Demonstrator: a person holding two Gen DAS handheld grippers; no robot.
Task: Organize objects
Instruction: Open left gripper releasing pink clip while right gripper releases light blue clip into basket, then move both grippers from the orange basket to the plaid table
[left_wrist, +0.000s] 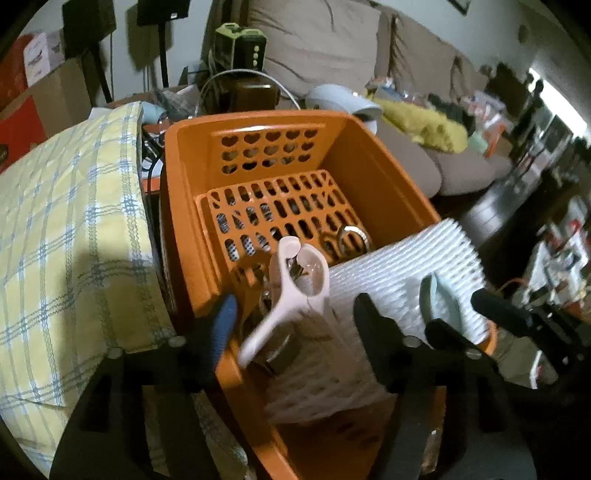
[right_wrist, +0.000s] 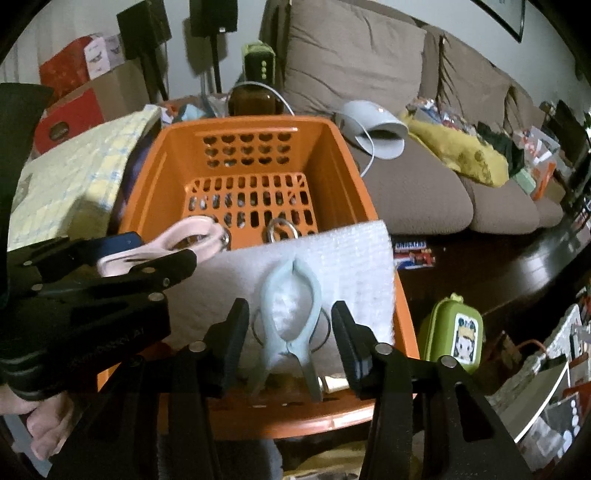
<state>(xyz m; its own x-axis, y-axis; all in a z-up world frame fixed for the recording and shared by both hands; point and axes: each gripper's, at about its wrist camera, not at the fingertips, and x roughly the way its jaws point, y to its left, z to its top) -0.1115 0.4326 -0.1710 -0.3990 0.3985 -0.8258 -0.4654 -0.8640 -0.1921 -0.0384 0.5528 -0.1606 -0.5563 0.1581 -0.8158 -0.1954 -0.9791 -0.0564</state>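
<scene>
An orange basket (left_wrist: 184, 192) stands in front of me, and a white foam mesh sheet (left_wrist: 406, 266) is draped over its near rim. A pink clip (left_wrist: 295, 280) bites the sheet's left part. It lies between the fingers of my left gripper (left_wrist: 295, 321), whose pads stand clear of it, so that gripper is open. A pale blue clip (right_wrist: 291, 306) grips the sheet's middle. My right gripper (right_wrist: 291, 332) straddles its handles with small gaps on both sides, open. The right wrist view also shows the left gripper (right_wrist: 147, 258) over the pink clip (right_wrist: 184, 236).
A yellow plaid cushion (left_wrist: 66, 229) presses against the basket's left side. Behind and to the right runs a brown sofa (right_wrist: 417, 192) with clutter on it. A metal ring (right_wrist: 279, 229) lies in the basket. A green case (right_wrist: 452, 332) sits right of the basket, and a brown bottle (right_wrist: 251, 99) stands behind it.
</scene>
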